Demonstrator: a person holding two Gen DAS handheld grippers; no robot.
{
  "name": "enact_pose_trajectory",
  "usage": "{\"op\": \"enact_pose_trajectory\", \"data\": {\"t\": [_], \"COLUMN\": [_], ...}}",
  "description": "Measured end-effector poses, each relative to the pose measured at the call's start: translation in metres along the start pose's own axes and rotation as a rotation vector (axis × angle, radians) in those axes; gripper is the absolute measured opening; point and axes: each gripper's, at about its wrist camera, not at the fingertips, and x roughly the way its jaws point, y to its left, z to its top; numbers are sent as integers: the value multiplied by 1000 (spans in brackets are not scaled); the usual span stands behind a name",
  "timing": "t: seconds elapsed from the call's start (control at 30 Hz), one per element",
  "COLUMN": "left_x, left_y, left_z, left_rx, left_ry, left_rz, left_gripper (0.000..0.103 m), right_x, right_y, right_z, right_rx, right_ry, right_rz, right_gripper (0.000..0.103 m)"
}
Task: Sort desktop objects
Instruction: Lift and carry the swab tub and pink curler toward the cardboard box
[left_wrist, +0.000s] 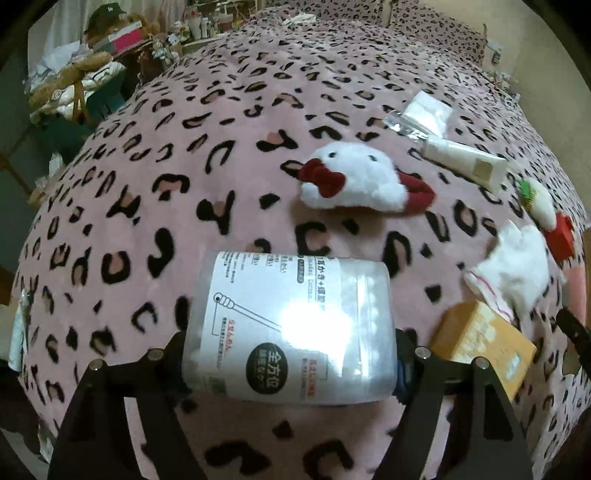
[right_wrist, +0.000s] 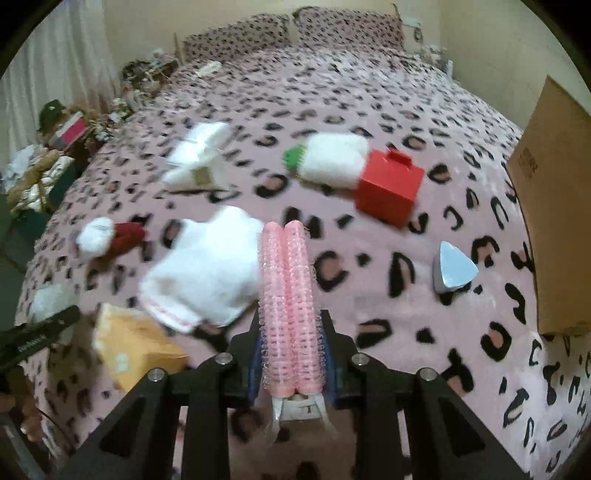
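Observation:
My left gripper (left_wrist: 290, 354) is shut on a clear cotton-swab jar (left_wrist: 288, 328) with a white label, held lying crosswise above the pink leopard-print blanket (left_wrist: 147, 155). My right gripper (right_wrist: 290, 354) is shut on a pink hair-roller clip (right_wrist: 288, 295) that sticks forward between the fingers. On the blanket lie a white plush cat clip with a red bow (left_wrist: 354, 177), a white cream tube (left_wrist: 461, 158), a white cloth (right_wrist: 207, 266), a yellow box (right_wrist: 133, 343), a red box (right_wrist: 389, 188), a white plush with green tip (right_wrist: 332, 158) and a pale blue triangular thing (right_wrist: 454, 267).
A brown cardboard box (right_wrist: 554, 206) stands at the right edge of the bed. A clear packet (left_wrist: 424, 114) lies beyond the tube. A cluttered shelf with a pink box (left_wrist: 122, 38) and baskets is at the far left. Pillows (right_wrist: 295, 29) line the headboard.

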Motion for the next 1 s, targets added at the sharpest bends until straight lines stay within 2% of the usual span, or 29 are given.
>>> {"op": "enact_pose_trajectory", "data": {"t": [0.4, 0.73, 1.0], "left_x": [-68, -121, -154], "left_y": [-31, -65, -72], "left_z": [-19, -31, -40], "left_rx": [34, 84, 96], "left_ry": [-60, -109, -155], "left_rz": [-30, -44, -32], "left_gripper": [80, 80, 80], "right_x": [-53, -96, -122], "right_y": [44, 46, 43], "right_z": [-12, -18, -21], "right_rx": [-43, -55, -53], "right_ry": [-40, -90, -119], "right_rz": [86, 77, 73], "right_gripper": [26, 26, 27]}}
